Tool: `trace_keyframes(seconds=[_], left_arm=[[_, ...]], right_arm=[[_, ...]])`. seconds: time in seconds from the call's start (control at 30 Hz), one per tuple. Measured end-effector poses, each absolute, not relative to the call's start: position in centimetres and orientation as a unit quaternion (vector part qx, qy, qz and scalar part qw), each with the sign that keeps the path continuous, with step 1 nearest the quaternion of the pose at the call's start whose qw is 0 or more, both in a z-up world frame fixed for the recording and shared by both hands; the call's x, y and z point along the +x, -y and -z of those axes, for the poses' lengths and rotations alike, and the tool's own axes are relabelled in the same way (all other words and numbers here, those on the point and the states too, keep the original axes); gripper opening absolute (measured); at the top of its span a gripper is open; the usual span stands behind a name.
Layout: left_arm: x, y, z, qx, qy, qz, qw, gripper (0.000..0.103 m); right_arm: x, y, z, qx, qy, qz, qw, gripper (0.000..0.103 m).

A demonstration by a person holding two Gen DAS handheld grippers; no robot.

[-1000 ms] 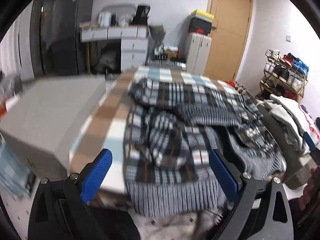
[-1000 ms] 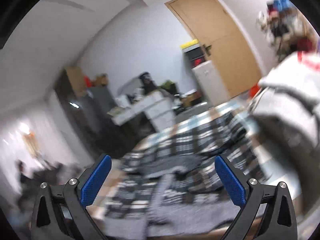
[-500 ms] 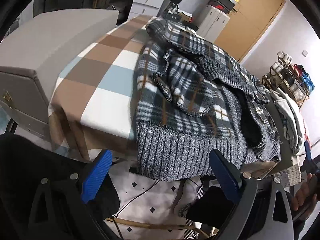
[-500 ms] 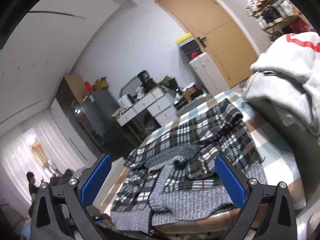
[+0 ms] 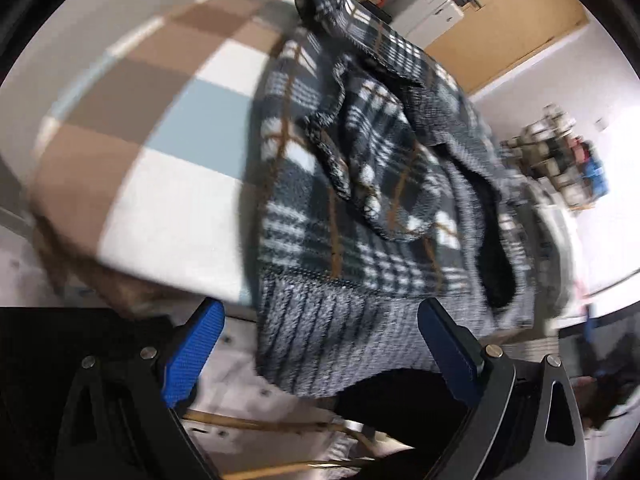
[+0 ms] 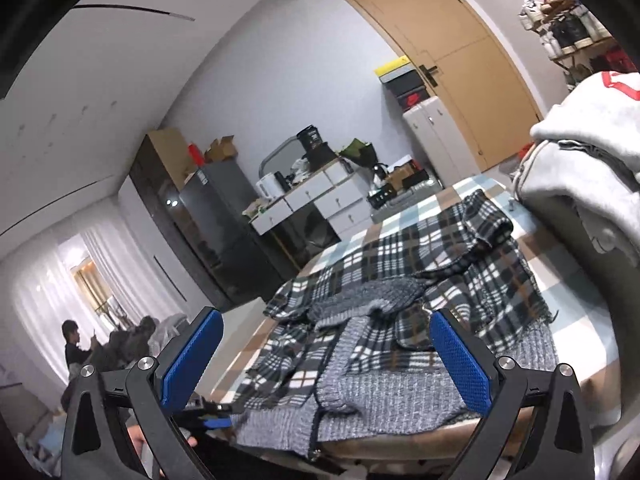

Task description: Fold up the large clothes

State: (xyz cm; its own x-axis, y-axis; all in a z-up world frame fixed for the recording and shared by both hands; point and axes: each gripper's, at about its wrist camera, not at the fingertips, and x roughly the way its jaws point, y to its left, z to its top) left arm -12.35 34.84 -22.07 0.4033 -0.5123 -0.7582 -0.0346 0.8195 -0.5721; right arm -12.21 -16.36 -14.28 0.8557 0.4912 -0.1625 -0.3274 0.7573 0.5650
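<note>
My left gripper point(image 5: 320, 356) has its jaws spread wide with nothing between the blue pads point(image 5: 192, 360); the grey ribbed hem point(image 5: 340, 344) of the plaid cardigan point(image 5: 360, 184) hangs over the near table edge right in the gap, though I cannot tell whether either pad touches it (this view is smeared with motion blur). The cardigan lies crumpled on the checked tablecloth point(image 5: 160, 140), a table cover of brown, white and pale blue squares; the bare cloth shows to the left of the garment, and folds of plaid are heaped on the garment's middle.

My right gripper point(image 6: 326, 360) is likewise fully open and holds nothing; it sits low at the near edge of the table, facing the same cardigan point(image 6: 400, 300) from the other side. From here the garment spreads across most of the table, its ribbed band point(image 6: 380, 404) along the near edge and a grey knitted fold bunched at the centre; one plaid sleeve point(image 6: 480, 220) runs toward the far end. A pile of pale grey clothes point(image 6: 580, 168) rises at the right, just beside the table. Behind stand a wooden door point(image 6: 448, 60), white drawers point(image 6: 320, 200) with clutter on top, and a dark fridge point(image 6: 216, 216); a seated person point(image 6: 74, 344) is far off at the left.
</note>
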Motion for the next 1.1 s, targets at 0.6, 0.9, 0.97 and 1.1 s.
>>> trace_keyframes(seconds=[0.6, 0.9, 0.97, 1.1], left_arm=[[-12.1, -35.6, 18.6, -0.382, -0.474, 0.359, 0.707, 0.095], [-10.7, -34.1, 17.6, -0.314, -0.467, 0.388, 0.730, 0.095], [-10.6, -34.1, 17.9, -0.318, -0.461, 0.383, 0.735, 0.095], [-11.0, -34.2, 18.4, -0.314, -0.464, 0.346, 0.753, 0.095]], right_arm=[[-11.3, 16.3, 14.9, 0.292, -0.175, -0.227, 0.913, 0.103], [-11.2, 15.7, 14.9, 0.280, -0.181, -0.220, 0.917, 0.103], [-11.0, 15.5, 14.9, 0.279, -0.184, -0.221, 0.916, 0.103], [-11.1, 15.3, 14.9, 0.274, -0.186, -0.217, 0.918, 0.103]])
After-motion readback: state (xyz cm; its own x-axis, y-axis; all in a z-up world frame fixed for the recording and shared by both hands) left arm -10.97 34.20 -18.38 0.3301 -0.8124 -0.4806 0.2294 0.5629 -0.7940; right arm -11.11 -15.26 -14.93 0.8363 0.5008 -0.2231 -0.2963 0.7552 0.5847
